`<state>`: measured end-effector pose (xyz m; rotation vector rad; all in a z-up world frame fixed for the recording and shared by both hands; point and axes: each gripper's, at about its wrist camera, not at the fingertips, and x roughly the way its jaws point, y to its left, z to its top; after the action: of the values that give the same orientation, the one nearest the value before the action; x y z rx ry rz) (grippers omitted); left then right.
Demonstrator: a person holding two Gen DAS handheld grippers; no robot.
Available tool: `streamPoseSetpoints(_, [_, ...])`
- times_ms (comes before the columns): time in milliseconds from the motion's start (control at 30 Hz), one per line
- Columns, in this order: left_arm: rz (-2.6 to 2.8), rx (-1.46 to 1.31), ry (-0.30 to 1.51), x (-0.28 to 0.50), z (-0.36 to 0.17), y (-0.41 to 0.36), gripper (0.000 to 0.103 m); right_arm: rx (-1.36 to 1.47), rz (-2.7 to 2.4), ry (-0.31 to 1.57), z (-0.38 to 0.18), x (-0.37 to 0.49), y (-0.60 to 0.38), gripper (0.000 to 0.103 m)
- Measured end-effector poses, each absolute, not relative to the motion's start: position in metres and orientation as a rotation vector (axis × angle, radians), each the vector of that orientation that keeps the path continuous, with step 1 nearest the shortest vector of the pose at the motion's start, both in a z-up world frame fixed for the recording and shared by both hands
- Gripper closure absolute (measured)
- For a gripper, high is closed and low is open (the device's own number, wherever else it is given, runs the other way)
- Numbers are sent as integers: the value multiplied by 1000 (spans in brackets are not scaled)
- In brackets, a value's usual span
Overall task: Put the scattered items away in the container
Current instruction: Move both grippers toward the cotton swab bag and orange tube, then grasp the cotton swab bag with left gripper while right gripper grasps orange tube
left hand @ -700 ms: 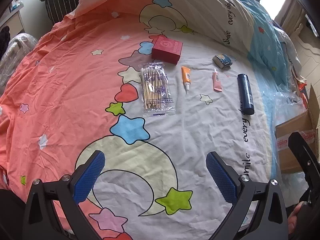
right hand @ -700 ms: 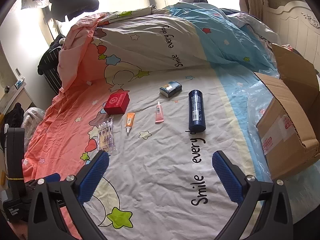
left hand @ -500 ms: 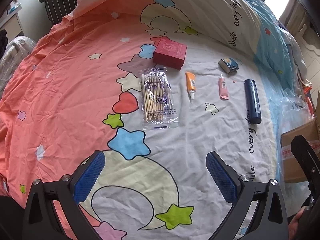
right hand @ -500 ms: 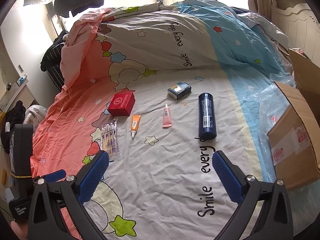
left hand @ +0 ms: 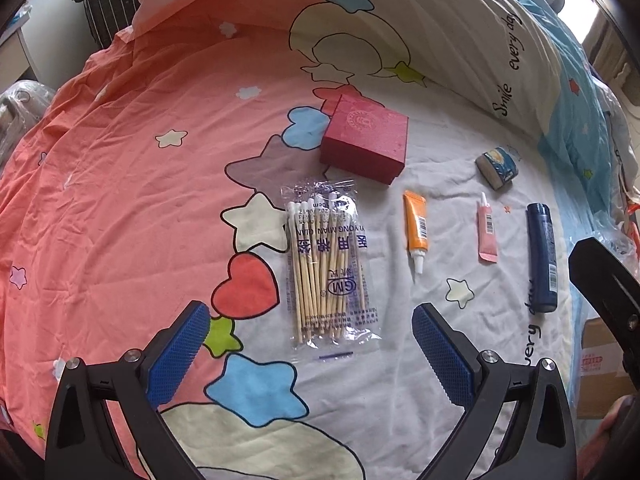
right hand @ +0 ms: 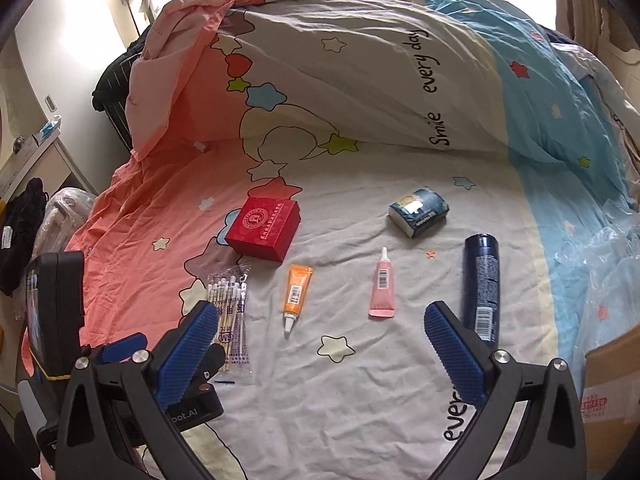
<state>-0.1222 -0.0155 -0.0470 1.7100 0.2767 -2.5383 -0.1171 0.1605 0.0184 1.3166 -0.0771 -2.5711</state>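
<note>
A bedsheet (left hand: 120, 184) printed with stars, hearts and the words "Smile every day" covers the bed, and a folded quilt (right hand: 360, 60) of the same print rises behind the items. A cardboard box (right hand: 612, 392) sits at the right edge of the bed, only its near corner in view, with crinkled clear plastic (right hand: 600, 256) just beyond it.

The scattered things lie in a loose row on the sheet, all apart from one another. The red box (left hand: 366, 142) lies flat at the back. In front of it lies the packet of cotton swabs (left hand: 326, 264). Farthest right, nearest the cardboard box, lies the dark blue bottle (left hand: 542, 256) on its side. Behind it sits a small blue packet (left hand: 496, 166) (its print is too small to read). Between swabs and bottle lie the orange tube (left hand: 416, 232), nozzle toward the camera, and the pink tube (left hand: 487, 236), nozzle away.

The left gripper (left hand: 310, 348) hovers with its blue pads wide apart, empty, just short of the swab packet. The right gripper (right hand: 320, 352) is likewise spread and empty, above bare sheet in front of the two tubes.
</note>
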Motion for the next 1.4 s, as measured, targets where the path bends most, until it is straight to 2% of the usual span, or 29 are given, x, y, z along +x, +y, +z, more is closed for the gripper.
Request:
streamPoseSetpoints(367, [-2571, 1706, 265, -140, -64, -18, 0, 1397, -2429, 113, -5, -150, 125, 0])
streamPoseSetpoints(767, [-2568, 1678, 286, -144, -74, -22, 0, 1452, -2386, 158, -18, -169, 124, 0])
streamPoseSetpoints(833, [-2568, 1673, 295, -146, -75, -22, 2, 1460, -2372, 166, -21, -174, 121, 0])
streamPoseSetpoints(867, [-2567, 1671, 288, -148, -76, -21, 7, 1463, -2370, 177, -24, -176, 119, 1])
streamPoseSetpoints(900, [-2568, 1676, 277, -149, -78, -20, 16, 1465, -2369, 189, -27, -178, 117, 2])
streamPoseSetpoints(967, [-2543, 1705, 250, -153, -84, -17, 24, 1481, -2352, 204, -34, -183, 112, 6])
streamPoseSetpoints(1167, [-2520, 1694, 277, -153, -94, -23, 24, 1518, -2300, 229, -53, -193, 102, 9])
streamPoseSetpoints(1233, [-2523, 1692, 257, -154, -95, -23, 24, 1530, -2283, 236, -58, -196, 100, 14])
streamPoseSetpoints(1400, [-2534, 1686, 260, -154, -95, -25, 28, 1556, -2265, 241, -68, -202, 97, 14])
